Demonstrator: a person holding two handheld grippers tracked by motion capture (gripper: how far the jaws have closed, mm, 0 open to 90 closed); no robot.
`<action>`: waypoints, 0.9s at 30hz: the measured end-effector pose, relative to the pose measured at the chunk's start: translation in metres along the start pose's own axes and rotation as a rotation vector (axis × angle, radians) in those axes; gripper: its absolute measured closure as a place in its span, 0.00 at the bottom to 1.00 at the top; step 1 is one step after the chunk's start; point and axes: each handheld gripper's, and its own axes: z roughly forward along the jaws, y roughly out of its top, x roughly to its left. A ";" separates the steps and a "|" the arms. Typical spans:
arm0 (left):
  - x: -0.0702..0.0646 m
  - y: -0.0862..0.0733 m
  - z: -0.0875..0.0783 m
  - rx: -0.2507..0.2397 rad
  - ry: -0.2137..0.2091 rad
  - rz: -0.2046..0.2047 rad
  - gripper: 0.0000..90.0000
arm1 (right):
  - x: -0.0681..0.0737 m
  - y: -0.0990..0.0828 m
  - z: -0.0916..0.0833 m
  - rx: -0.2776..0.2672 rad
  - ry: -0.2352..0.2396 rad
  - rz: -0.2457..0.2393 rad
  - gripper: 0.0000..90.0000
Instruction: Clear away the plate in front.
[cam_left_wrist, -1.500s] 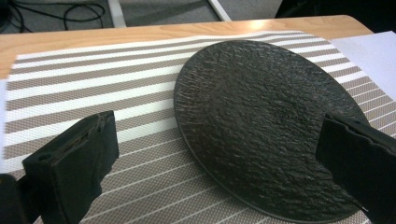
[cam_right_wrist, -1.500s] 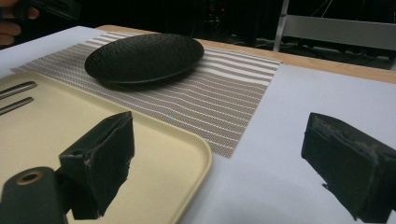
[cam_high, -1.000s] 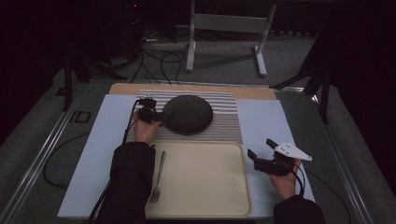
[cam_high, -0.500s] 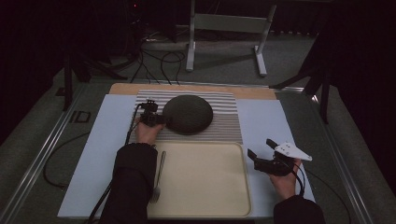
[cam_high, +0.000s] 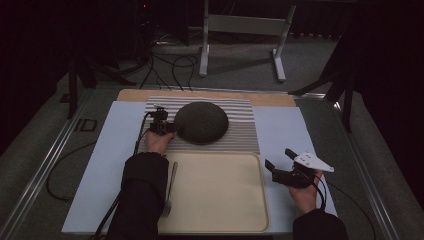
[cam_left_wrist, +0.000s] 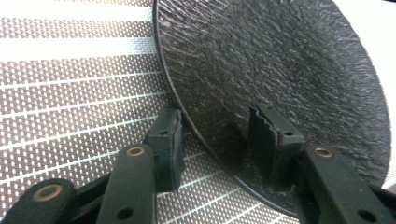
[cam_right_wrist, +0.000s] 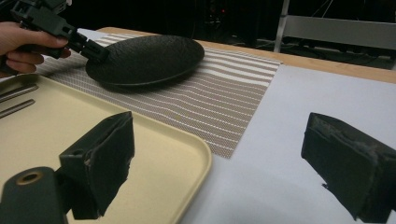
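Table (cam_high: 110, 165) with striped mat (cam_high: 240, 132), tray (cam_high: 220, 195)

1. you work in a dark room with black walls around you.
2. the grey floor (cam_high: 320, 55) lies past your table (cam_high: 115, 150).
3. a metal stand (cam_high: 242, 30) and black cables (cam_high: 165, 62) sit there.

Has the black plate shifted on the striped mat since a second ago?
No. The black plate sits at the same place on the striped mat, while the left gripper jaws have just been closing over its rim.
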 end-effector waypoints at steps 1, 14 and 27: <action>0.000 0.000 -0.001 -0.004 -0.007 0.000 0.66 | 0.000 0.000 0.000 0.000 0.000 -0.001 0.11; -0.013 0.008 -0.009 -0.106 -0.178 -0.060 0.60 | 0.001 0.000 0.001 0.003 0.003 -0.004 0.11; -0.025 0.007 0.006 -0.029 -0.153 -0.076 0.75 | 0.001 0.000 0.001 0.002 0.006 -0.005 0.12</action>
